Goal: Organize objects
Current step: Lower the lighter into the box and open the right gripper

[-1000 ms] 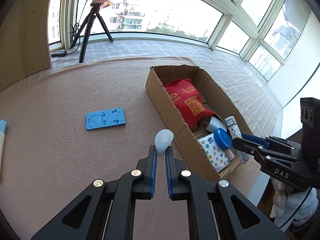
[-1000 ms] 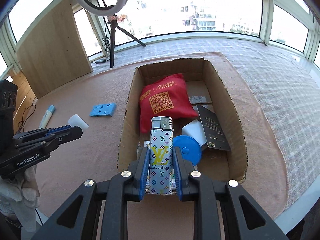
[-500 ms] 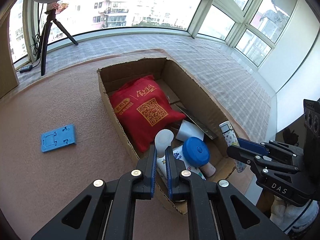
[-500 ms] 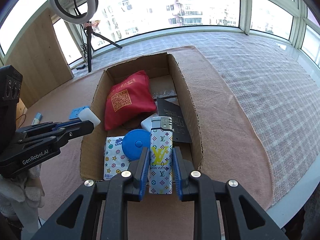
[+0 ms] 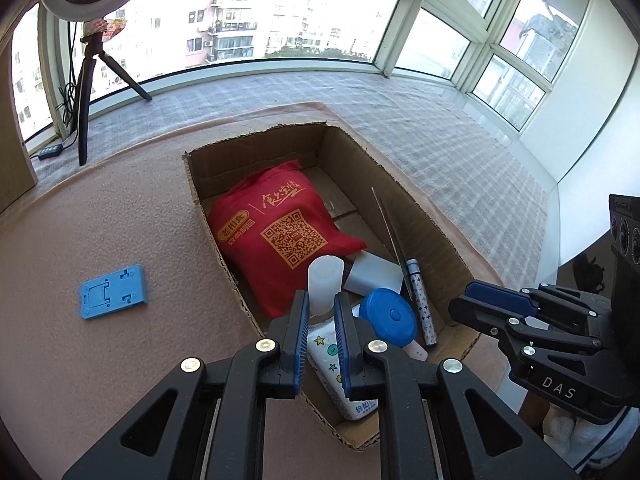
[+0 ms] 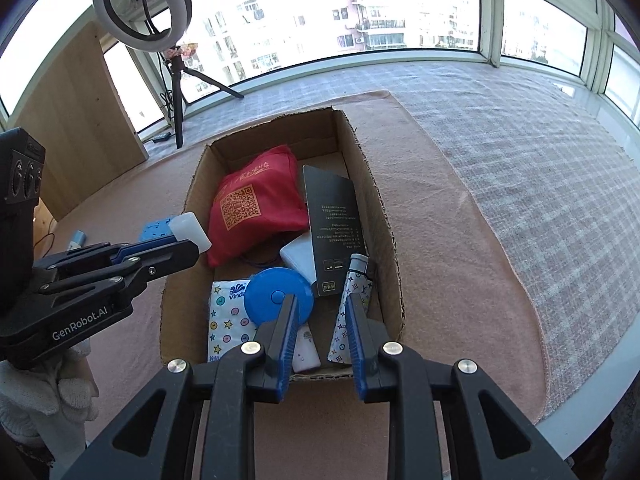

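Note:
An open cardboard box [image 5: 208, 216] [image 6: 380, 216] sits on the pink mat. It holds a red bag [image 5: 280, 236] [image 6: 256, 204], a blue round lid [image 5: 387, 316] [image 6: 276, 296], a star-printed tissue pack [image 6: 228, 320], a white block [image 5: 374, 276] and a black card [image 6: 334, 224]. A patterned lighter [image 5: 420, 304] [image 6: 352, 300] lies tilted against the box's right wall. My right gripper [image 6: 320, 316] [image 5: 496, 308] hangs open over the near end of the box, free of the lighter. My left gripper [image 5: 322, 312] [image 6: 176, 248] is shut on a white translucent cap [image 5: 325, 280] [image 6: 190, 232] above the box's left side.
A blue flat phone stand [image 5: 113, 291] lies on the mat left of the box. Farther left is a blue-capped tube [image 6: 76, 238]. A ring light on a tripod [image 6: 176, 80] stands at the back left by a wooden panel. The table's edge curves close on the right.
My right gripper has opened and let go of the lighter, which now lies in the box. My left gripper has carried the white cap from over the mat to over the box.

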Demonstrator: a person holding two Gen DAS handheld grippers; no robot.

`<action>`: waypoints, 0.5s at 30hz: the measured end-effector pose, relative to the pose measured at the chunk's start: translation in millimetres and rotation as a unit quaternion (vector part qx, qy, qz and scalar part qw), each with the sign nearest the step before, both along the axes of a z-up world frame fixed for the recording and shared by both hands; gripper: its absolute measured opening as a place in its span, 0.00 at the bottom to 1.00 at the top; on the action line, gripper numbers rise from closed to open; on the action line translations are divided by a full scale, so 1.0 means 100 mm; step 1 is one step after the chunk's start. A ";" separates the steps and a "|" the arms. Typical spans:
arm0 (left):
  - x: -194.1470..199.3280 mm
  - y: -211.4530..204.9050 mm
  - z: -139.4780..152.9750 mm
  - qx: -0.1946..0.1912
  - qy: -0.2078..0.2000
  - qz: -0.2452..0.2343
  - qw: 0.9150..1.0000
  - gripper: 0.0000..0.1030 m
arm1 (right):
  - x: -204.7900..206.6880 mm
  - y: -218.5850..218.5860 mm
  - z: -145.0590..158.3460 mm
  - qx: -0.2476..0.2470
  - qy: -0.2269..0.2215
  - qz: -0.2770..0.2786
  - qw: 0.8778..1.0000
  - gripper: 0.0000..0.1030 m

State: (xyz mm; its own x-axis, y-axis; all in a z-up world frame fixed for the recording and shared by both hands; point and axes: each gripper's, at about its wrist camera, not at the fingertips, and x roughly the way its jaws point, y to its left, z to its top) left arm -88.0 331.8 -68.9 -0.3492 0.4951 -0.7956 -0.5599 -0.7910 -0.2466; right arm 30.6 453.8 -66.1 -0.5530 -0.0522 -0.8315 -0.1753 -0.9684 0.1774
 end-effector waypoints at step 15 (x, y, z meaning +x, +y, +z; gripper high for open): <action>0.05 -0.35 0.13 0.005 0.008 0.022 1.000 0.13 | -0.09 -0.23 0.04 -0.028 0.008 0.016 0.999 0.42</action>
State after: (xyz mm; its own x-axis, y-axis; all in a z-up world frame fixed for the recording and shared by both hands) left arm -82.9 296.7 -56.1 -0.3833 0.4868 -0.7849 -0.5289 -0.8124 -0.2456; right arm 21.9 430.6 -61.8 -0.5638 -0.1169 -0.8176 -0.1409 -0.9618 0.2347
